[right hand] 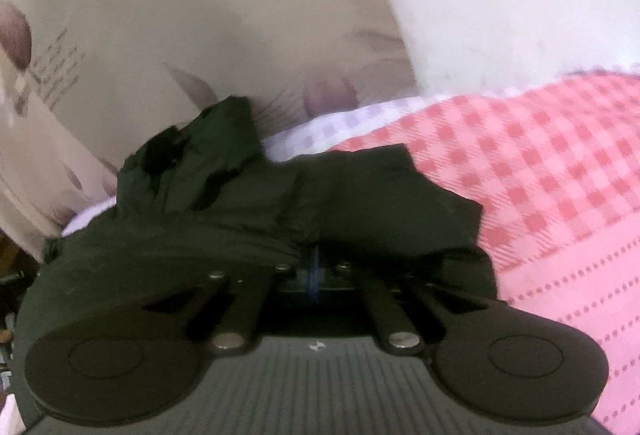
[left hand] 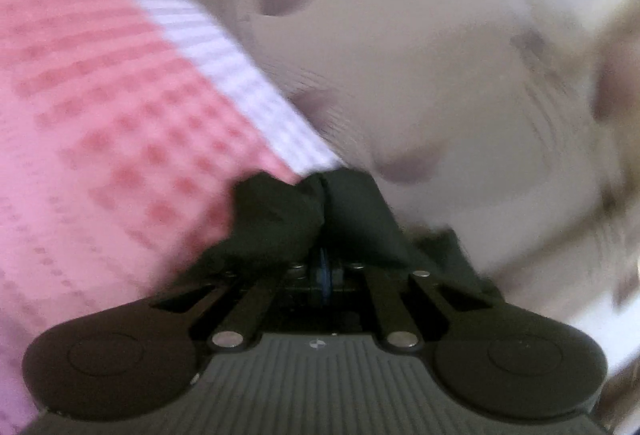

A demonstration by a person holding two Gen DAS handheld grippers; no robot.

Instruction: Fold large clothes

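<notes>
Jaws of both grippers clamp the dark garment [right hand: 248,211].

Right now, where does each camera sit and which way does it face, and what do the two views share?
Left wrist: on the left gripper, looking forward and down along its fingers, shut on dark garment; pink checked cloth left, floral sheet ahead.
Right wrist: on the right gripper, same way, shut on dark garment; pink checked cloth right, floral sheet ahead.
Shared: garment, cloth, sheet. No hand shows.
</notes>
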